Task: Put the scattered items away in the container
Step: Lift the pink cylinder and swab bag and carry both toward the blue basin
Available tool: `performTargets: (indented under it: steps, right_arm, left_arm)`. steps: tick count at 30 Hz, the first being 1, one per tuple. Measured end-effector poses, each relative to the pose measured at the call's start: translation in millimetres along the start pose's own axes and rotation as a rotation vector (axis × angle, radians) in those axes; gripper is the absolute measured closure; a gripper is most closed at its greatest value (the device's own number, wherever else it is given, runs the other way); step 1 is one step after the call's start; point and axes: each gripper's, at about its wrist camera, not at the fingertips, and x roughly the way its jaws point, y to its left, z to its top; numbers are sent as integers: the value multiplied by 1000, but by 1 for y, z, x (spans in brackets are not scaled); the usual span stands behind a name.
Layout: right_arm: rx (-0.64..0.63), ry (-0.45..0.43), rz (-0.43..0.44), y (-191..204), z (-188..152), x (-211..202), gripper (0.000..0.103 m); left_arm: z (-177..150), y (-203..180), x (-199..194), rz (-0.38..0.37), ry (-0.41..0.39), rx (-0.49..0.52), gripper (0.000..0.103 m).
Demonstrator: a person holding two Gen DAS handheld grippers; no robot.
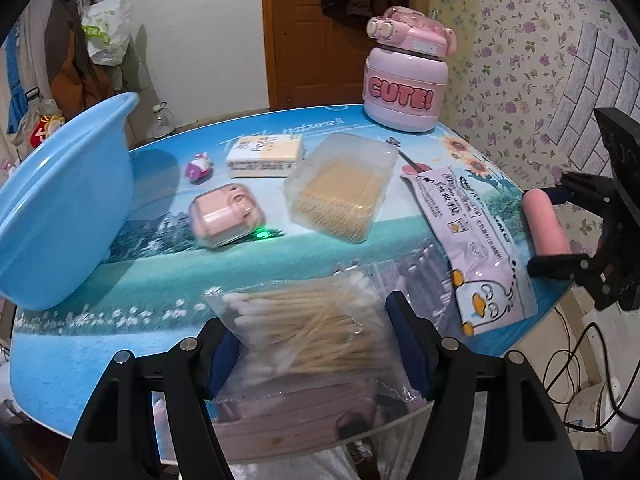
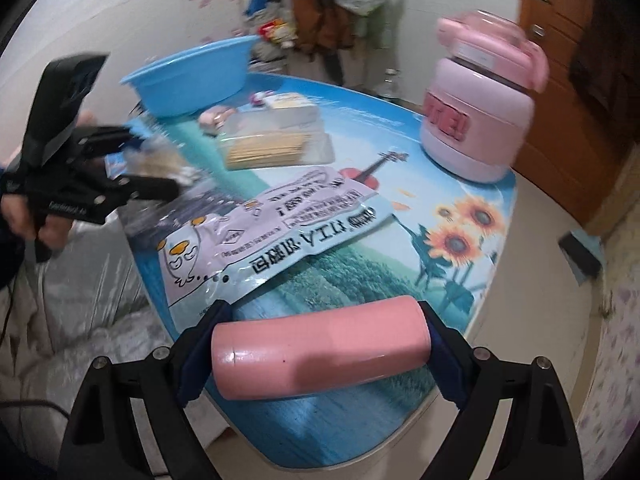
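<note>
While the left gripper (image 1: pixel 316 344) is pinching a cotton swab bag (image 1: pixel 308 328), the right gripper (image 2: pixel 324 344) is clamping a pink cylinder (image 2: pixel 320 354) crosswise between its fingers.

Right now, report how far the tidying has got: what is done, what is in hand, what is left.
Done: nothing visible inside the light blue plastic basin.
In hand: the left claw straddles the clear bag of wooden cotton swabs; the right claw spans the pink cylinder end to end.
Left: the clear box of toothpicks, the lilac duck-print packet, the pink earbud case.
</note>
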Motion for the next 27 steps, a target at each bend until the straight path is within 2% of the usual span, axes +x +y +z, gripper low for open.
performTargets:
  steps: [4, 9, 11, 13, 17, 21, 23, 24, 27]
  right_arm:
    - [111, -29, -43, -1, 1, -2, 12]
    - [263, -36, -153, 2, -6, -7, 12]
    - [320, -67, -179, 4, -10, -13, 12]
    - [351, -85, -210, 8, -12, -19, 12]
    - [368, -111, -257, 22, -8, -31, 12]
    - [359, -134, -295, 37, 3, -35, 12]
    - [358, -148, -297, 43, 10, -37, 12]
    - [356, -153, -301, 46, 12, -38, 12]
    - [356, -167, -307, 55, 19, -41, 12]
  left_arm:
    - [-7, 9, -5, 5, -3, -18, 37]
    - [-16, 17, -11, 24, -10, -28, 33]
    - [-17, 19, -11, 49, -9, -40, 24]
    - [-18, 19, -11, 75, -4, -54, 10]
    - [-24, 20, -10, 112, -25, -97, 0]
    - [-28, 19, -9, 98, -59, -101, 3]
    - [-29, 17, -12, 87, -82, -89, 16]
    - [-29, 17, -14, 82, -91, -84, 29]
    - [-30, 17, -17, 57, -96, -86, 35]
